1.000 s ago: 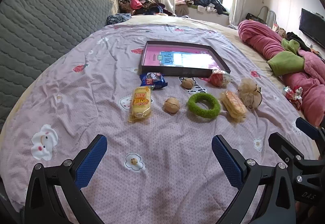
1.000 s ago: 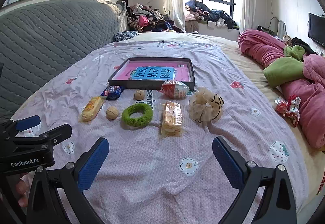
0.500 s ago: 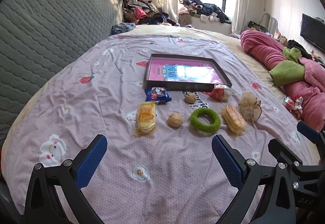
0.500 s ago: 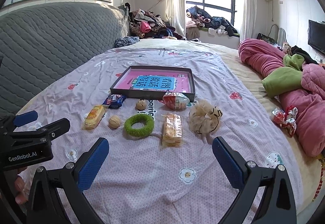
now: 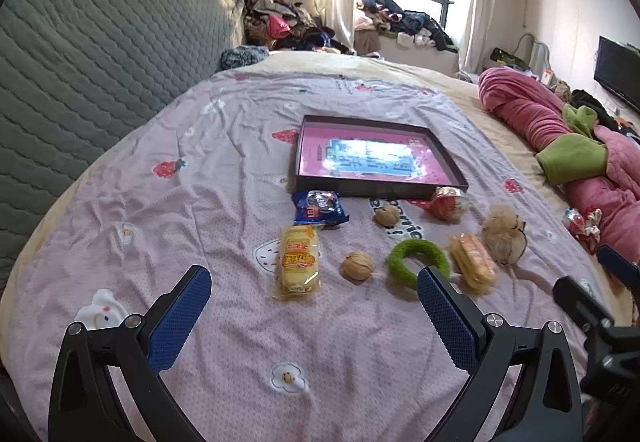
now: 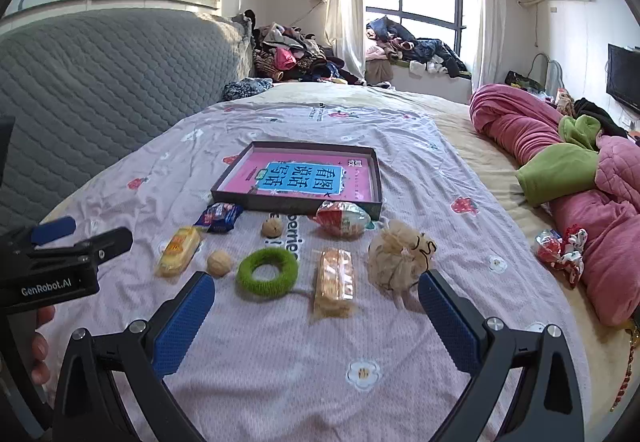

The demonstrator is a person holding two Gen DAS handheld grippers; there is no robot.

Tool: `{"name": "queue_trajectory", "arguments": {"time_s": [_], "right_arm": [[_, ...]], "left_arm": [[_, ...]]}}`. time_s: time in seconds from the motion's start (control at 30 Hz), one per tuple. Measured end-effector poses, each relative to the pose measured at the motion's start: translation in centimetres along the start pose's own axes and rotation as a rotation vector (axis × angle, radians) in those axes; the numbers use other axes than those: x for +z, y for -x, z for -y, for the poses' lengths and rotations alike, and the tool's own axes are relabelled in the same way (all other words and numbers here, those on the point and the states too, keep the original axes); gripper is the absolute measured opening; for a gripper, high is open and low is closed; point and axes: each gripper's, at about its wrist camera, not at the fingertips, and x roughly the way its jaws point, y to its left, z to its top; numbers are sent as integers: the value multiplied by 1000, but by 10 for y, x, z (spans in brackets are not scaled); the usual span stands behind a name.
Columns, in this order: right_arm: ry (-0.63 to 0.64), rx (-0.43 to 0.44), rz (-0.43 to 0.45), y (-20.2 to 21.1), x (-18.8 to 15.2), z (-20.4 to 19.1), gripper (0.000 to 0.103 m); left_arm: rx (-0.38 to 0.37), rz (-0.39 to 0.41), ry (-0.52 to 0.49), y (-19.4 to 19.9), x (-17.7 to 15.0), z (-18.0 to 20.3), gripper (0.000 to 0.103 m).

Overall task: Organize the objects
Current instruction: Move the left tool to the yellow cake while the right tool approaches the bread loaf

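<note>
A dark shallow box with a pink inside lies on the bed. In front of it sit a blue snack packet, a yellow cake packet, two walnuts, a green fuzzy ring, an orange biscuit packet, a red-white packet and a beige scrunchie. My left gripper and my right gripper hover open, short of the objects, holding nothing.
The lilac printed sheet covers the bed. A grey quilted headboard stands at the left. Rolled pink and green bedding lies along the right, with a small red-white wrapper beside it. Clothes pile up under the window.
Both grippers have drifted forward and tilted, so the objects sit lower and closer to the fingertips. Nothing on the bed has moved; both stay open.
</note>
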Motion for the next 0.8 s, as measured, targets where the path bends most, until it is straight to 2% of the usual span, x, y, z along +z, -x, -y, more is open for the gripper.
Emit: {"name": "queue_trajectory", "arguments": {"time_s": [0.47, 0.8], "right_arm": [[-24, -9, -106, -64, 10, 11, 102], [-10, -89, -217, -113, 2, 14, 102]], "left_arm": [[8, -80, -16, -65, 3, -12, 103], [19, -190, 0, -129, 10, -23, 103]]}}
